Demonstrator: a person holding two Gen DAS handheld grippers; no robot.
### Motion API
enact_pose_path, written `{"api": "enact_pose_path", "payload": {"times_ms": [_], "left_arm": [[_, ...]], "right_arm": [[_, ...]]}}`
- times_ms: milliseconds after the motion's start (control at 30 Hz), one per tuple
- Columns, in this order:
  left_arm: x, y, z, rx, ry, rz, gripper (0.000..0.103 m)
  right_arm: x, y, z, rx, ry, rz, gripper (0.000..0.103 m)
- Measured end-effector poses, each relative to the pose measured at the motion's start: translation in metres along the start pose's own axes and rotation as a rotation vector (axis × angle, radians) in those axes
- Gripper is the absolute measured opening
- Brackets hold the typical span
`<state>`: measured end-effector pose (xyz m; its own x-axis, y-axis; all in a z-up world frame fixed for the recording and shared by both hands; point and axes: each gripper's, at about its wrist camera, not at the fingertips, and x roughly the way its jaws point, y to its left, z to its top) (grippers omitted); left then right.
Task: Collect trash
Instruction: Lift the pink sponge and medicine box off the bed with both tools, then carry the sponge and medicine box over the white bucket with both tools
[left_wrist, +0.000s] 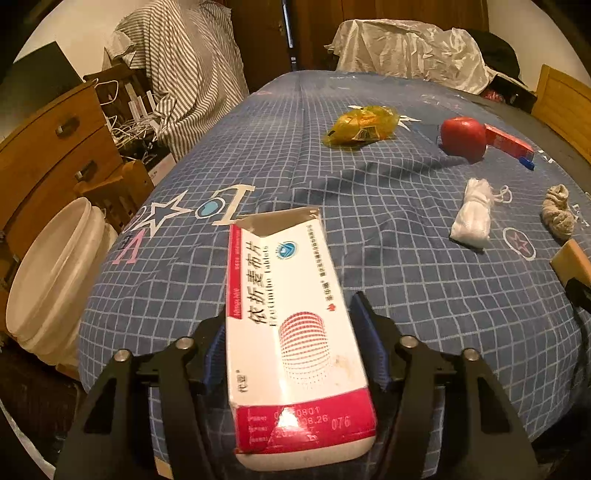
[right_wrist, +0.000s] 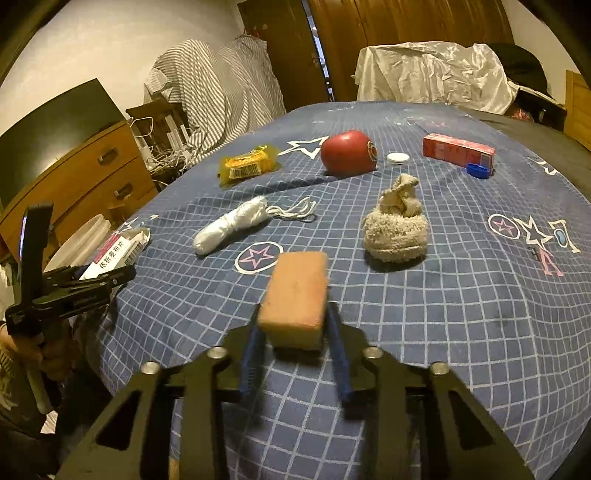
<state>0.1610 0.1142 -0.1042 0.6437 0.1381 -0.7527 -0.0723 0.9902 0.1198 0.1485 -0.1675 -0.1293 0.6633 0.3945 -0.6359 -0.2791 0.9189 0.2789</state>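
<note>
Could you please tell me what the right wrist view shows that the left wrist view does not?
Only the right wrist view shows the white cap, the person's hand on the left gripper, and the right gripper clamping the sponge. Only the left view shows the medicine box's printed face, with the left gripper's pads against its sides. Both show the apple, yellow wrapper, red carton, white roll, sock and bucket.

The white-and-red medicine box (left_wrist: 291, 332) is showing "依折麦布片", a blurred Latin line ending in "tablets", and on its red end "08.26" and "076".
</note>
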Motion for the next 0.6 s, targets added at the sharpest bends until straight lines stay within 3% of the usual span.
{"api": "enact_pose_path", "payload": {"times_ms": [367, 600], "left_arm": [[-0.018, 0.005, 0.007, -0.019, -0.026, 0.061, 0.051], [-0.035, 0.032, 0.018, -0.064, -0.068, 0.114, 0.051]], "right_arm": [[-0.01, 0.016, 0.009, -0.014, -0.024, 0.031, 0.027], [-0.009, 0.064, 0.036, -0.096, -0.036, 0.116, 0.027]]}}
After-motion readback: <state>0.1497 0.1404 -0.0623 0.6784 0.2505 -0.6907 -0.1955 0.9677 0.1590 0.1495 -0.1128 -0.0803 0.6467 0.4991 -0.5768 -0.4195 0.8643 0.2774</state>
